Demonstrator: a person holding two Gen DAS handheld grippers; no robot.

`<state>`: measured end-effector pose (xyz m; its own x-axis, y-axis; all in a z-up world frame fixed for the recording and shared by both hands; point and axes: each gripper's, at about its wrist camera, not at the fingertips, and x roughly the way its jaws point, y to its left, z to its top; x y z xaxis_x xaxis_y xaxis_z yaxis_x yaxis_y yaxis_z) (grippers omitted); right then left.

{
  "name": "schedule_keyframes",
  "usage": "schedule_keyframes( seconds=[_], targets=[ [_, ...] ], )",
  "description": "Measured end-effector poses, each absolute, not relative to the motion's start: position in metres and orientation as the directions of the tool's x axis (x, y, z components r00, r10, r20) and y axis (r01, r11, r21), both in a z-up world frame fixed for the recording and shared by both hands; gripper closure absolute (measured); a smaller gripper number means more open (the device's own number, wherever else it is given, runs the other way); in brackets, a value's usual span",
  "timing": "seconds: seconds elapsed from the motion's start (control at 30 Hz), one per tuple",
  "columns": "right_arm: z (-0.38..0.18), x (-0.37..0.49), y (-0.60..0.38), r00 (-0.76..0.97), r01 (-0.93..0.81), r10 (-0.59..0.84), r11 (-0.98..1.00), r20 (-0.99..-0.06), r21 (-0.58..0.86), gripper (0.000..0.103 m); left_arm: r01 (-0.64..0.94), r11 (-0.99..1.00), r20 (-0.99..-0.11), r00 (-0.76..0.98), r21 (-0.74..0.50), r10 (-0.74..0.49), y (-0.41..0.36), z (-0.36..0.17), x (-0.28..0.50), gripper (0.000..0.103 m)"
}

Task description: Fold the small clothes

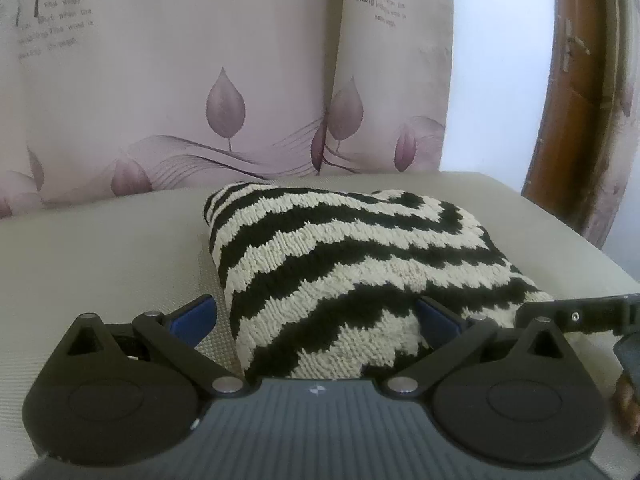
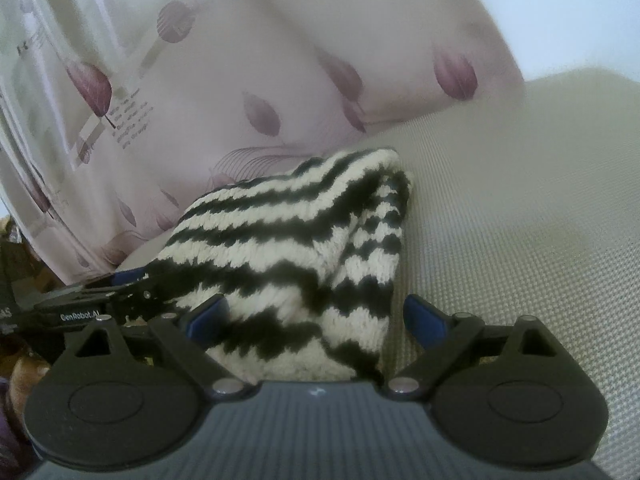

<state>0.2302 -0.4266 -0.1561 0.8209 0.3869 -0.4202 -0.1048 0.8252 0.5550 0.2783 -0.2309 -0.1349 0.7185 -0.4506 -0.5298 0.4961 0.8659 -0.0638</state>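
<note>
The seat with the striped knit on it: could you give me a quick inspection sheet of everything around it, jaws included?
Surface: beige woven seat cushion, bare around the knit.
Job's things: one black-and-cream striped knit, bunched in a thick folded heap.
Clutter: nothing seen.
Grippers: left gripper has open jaws either side of the knit's near edge; right gripper likewise, jaws open around the knit's other end.
Cables: nothing seen.
Surroundings: back cushions printed with purple leaves and text, a pale wall, a brown wooden frame on the right of the left wrist view.
</note>
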Motion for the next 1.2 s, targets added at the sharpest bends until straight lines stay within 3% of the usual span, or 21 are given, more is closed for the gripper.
schedule_keyframes(
  seconds=[0.4,0.73,0.9,1.2],
  targets=[
    [-0.161,0.256,-0.450,0.793,-0.076,0.481,0.686,-0.373,0.723,0.007,0.529,0.843,-0.550,0.677,-0.099,-0.489,-0.230,-0.136,0.290,0.000],
    [-0.162,0.296,-0.440,0.743,-0.144,0.562,0.664,-0.363,0.734,0.006,0.563,0.813,-0.556,0.632,-0.150,-0.540,-0.230,-0.140,0.303,0.000],
    [-0.161,0.307,-0.443,0.715,-0.170,0.585,0.676,-0.382,0.717,0.007,0.586,0.778,-0.554,0.580,-0.226,-0.597,-0.221,-0.144,0.316,0.000],
    [-0.161,0.313,-0.449,0.669,-0.213,0.632,0.668,-0.392,0.713,0.007,0.562,0.666,-0.531,0.413,-0.490,-0.740,-0.198,-0.165,0.349,0.000]
  ],
)
